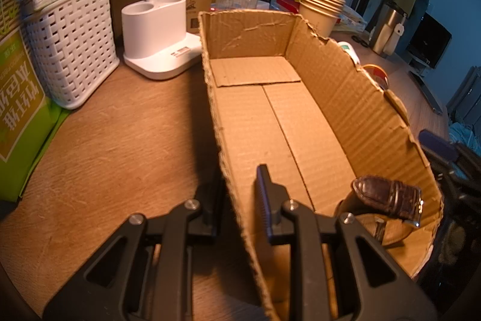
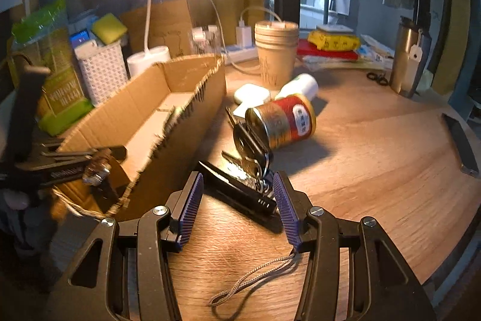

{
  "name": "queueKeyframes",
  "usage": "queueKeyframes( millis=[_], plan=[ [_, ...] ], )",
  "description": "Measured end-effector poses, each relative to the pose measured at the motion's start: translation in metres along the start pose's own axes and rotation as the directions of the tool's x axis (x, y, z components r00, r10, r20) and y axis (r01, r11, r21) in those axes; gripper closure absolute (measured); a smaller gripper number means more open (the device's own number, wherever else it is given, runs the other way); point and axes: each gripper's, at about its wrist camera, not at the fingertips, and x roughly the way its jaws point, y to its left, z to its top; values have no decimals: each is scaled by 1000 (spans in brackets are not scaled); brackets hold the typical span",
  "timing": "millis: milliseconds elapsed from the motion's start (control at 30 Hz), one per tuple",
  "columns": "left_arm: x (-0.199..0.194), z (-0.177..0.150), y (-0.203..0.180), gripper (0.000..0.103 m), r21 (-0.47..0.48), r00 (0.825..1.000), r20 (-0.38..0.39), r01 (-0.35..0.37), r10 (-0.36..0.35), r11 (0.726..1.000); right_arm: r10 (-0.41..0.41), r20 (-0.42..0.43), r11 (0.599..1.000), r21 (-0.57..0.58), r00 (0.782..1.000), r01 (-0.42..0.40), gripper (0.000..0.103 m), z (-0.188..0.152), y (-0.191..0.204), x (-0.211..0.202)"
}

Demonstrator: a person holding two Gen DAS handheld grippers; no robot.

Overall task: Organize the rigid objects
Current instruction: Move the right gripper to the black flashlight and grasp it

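Note:
A long open cardboard box (image 1: 300,116) lies on the wooden desk; it also shows in the right wrist view (image 2: 150,116). My left gripper (image 1: 237,197) is shut on the box's near left wall, one finger inside and one outside. A wristwatch with a brown leather strap (image 1: 387,197) lies in the box's near right corner. My right gripper (image 2: 237,200) is open over the desk, its fingers either side of a black clip-like object (image 2: 237,185) with a bunch of keys (image 2: 251,146) behind it. A red and gold tin can (image 2: 282,122) lies on its side beyond the keys.
A white woven basket (image 1: 72,47), a white lamp base (image 1: 159,35), stacked paper cups (image 2: 276,50), a white case (image 2: 252,94), a white bottle (image 2: 300,86), a steel tumbler (image 2: 409,59) and a dark phone (image 2: 463,140) stand around. A grey cord (image 2: 255,279) lies under my right gripper.

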Motion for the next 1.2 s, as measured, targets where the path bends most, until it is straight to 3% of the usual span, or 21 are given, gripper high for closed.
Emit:
queueKeyframes(
  millis=[200,533,733,833,967,1033,1067,1200],
  plan=[
    [0,0,0,81,0,1000,0,0,0,1000,-36,-38,999,-39,999,34,51,-1,3,16],
    [0,0,0,81,-1,1000,0,0,0,1000,7,-101,999,-49,995,-12,47,-9,6,16],
    [0,0,0,81,0,1000,0,0,0,1000,25,-93,996,-84,995,-33,47,-11,12,14],
    [0,0,0,81,0,1000,0,0,0,1000,-9,-101,993,-116,995,-3,47,-9,14,24],
    [0,0,0,81,0,1000,0,1,-1,1000,4,-106,996,-83,994,-13,48,-12,9,30],
    [0,0,0,81,0,1000,0,1,-1,1000,3,-102,997,-79,995,-12,56,-12,8,30],
    [0,0,0,81,0,1000,0,1,-1,1000,3,-98,997,-77,995,-10,66,-13,8,29],
    [0,0,0,81,0,1000,0,0,0,1000,0,-86,995,-100,996,-9,76,-14,13,27]
  ],
)
